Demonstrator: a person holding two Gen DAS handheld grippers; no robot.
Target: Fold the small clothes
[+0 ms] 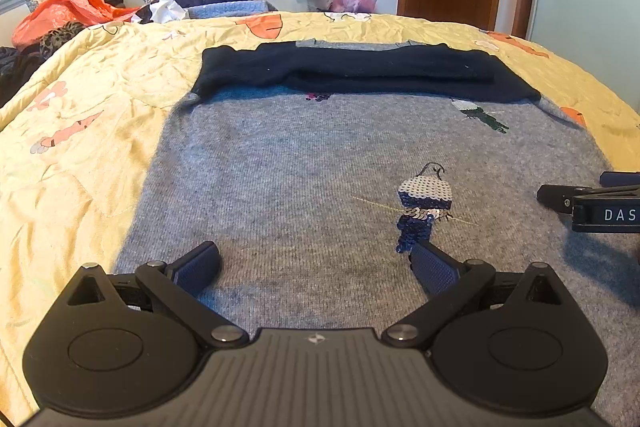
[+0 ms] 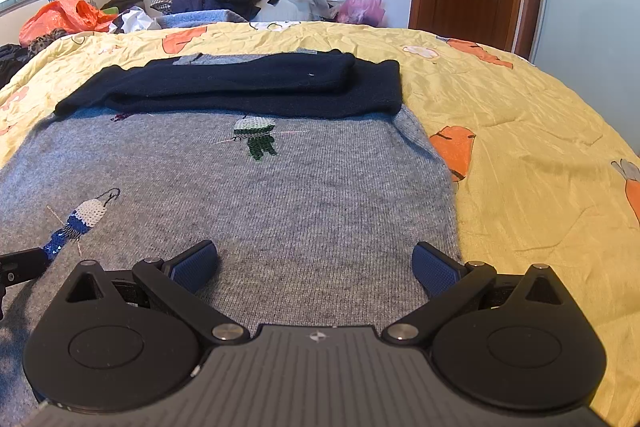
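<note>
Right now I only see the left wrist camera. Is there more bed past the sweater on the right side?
Observer: Yes. The right wrist view shows the yellow quilt stretching well beyond the grey sweater.
Operator: Is the other gripper open?
Observer: Yes, the right gripper has its jaws wide apart, low over the sweater near its right edge.
Operator: Any carrots there?
Observer: An orange carrot print sits right beside the sweater's edge.
</note>
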